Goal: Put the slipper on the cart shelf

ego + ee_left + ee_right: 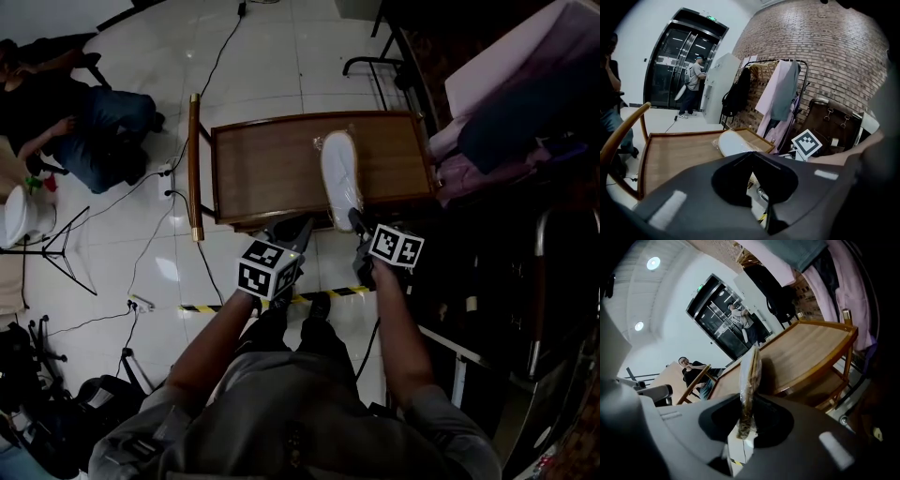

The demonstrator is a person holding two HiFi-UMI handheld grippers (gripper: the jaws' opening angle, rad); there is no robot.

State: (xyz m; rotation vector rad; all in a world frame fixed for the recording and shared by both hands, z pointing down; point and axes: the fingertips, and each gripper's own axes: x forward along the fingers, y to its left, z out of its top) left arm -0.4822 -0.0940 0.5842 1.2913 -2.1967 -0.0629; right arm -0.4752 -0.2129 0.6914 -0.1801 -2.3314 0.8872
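Observation:
A white slipper [340, 173] in clear plastic wrap lies on the top shelf of the wooden cart [272, 169], its near end sticking out over the cart's front edge. My right gripper [359, 223] holds that near end. In the right gripper view the slipper [751, 371] stands edge-on, pinched between the jaws of the right gripper [747, 404], above the cart [806, 352]. My left gripper [298, 230] hovers just left of it at the cart's front edge, shut and empty. The left gripper view shows the left gripper [751, 153] with tips together, the slipper [733, 142] and the shelf [675, 150] beyond.
The cart's handle bar [194, 169] is on its left side. Seated people [84, 122], a white bucket [23, 214] and floor cables lie further left. A clothes rack [778, 89] stands right of the cart. Striped tape [328, 294] marks the floor by my feet.

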